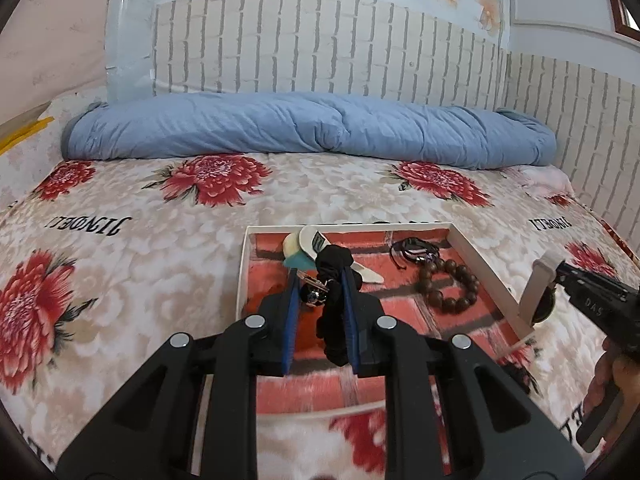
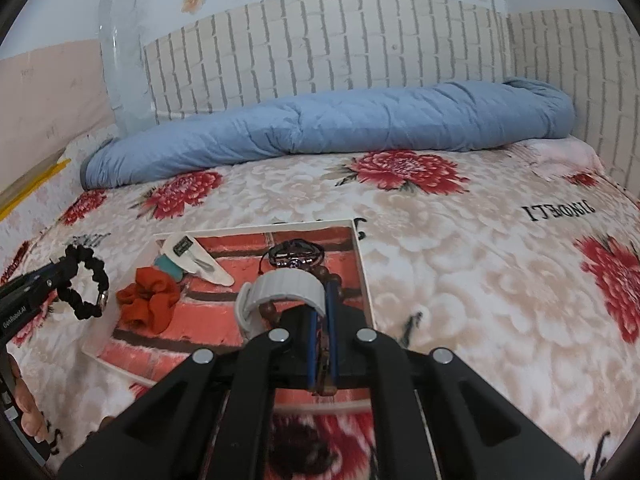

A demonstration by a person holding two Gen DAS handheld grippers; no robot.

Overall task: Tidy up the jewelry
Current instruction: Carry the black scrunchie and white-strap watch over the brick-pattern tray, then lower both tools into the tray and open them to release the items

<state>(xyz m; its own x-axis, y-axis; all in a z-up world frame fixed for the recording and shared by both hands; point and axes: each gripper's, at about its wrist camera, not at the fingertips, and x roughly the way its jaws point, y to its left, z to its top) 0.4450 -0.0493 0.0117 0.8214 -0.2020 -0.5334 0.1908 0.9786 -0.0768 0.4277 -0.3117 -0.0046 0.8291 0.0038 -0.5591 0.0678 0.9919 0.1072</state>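
The left gripper [image 2: 60,276] holds a black hair tie [image 2: 86,288] above the bed [image 2: 480,280], by the tray's [image 2: 362,276] left side. In the tray lie an orange hair tie [image 2: 146,300] and brown beads [image 1: 448,284]. The right gripper [image 2: 322,308] squeezes a white watch band [image 2: 280,286] over the tray.
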